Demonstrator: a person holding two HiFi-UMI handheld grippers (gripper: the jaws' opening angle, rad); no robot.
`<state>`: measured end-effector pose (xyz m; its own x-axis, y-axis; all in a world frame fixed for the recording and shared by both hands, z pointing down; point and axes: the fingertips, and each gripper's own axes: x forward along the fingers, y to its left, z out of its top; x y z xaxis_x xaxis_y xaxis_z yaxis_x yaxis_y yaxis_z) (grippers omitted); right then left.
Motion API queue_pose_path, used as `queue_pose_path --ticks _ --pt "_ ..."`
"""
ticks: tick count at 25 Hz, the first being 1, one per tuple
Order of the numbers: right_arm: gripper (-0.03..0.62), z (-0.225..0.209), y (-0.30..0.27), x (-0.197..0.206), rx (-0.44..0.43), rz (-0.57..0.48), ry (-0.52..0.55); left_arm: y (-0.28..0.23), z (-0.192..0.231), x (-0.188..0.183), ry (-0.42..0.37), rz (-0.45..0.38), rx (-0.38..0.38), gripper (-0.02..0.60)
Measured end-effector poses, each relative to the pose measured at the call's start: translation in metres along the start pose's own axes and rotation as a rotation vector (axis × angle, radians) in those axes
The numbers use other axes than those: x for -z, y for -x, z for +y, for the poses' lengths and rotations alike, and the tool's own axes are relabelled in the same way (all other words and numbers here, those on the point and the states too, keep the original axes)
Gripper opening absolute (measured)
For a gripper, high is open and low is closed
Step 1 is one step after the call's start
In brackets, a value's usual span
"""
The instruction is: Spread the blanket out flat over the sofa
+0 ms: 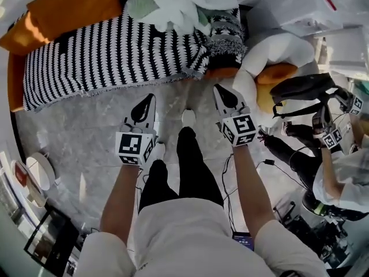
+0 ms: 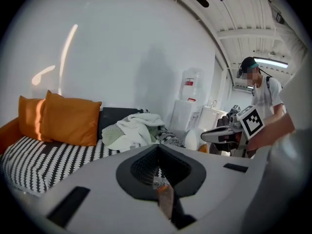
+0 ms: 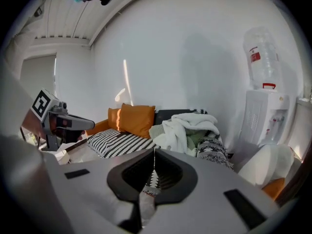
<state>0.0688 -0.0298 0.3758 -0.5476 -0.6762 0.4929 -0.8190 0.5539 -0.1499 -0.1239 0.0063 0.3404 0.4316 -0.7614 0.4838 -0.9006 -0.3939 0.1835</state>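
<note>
Woven black-and-white stripes mark the blanket, which in the head view lies over the seat of the sofa, well ahead of both sets of jaws and untouched by them. The left gripper and right gripper hover over the floor with jaws pressed together on nothing. The blanket looks soft, limp and fairly light, likely to sag and drag rather than slide. I judge the fringed front edge nearest the jaws the best place to pinch, one corner per gripper. Its end ahead and right of the jaws runs under a heap of white and green cloth and a patterned throw, so that corner is hidden. Its back edge goes under orange cushions. In the left gripper view the jaws meet in a closed seam, empty. The blanket sits ahead and left of them, its front edge behind the gripper body and its left end lost in the dark rim. In the right gripper view the jaws are likewise closed and empty. The blanket is ahead and slightly left, small, and whether it lies smooth or wrinkled is hard to make out.
</note>
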Motion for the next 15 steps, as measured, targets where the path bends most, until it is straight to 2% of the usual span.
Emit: queue_pose_path --ticks 15 --pt "0.025 -0.051 -0.106 0.120 -0.015 0.124 0.011 -0.109 0.034 0.093 0.021 0.095 -0.042 0.018"
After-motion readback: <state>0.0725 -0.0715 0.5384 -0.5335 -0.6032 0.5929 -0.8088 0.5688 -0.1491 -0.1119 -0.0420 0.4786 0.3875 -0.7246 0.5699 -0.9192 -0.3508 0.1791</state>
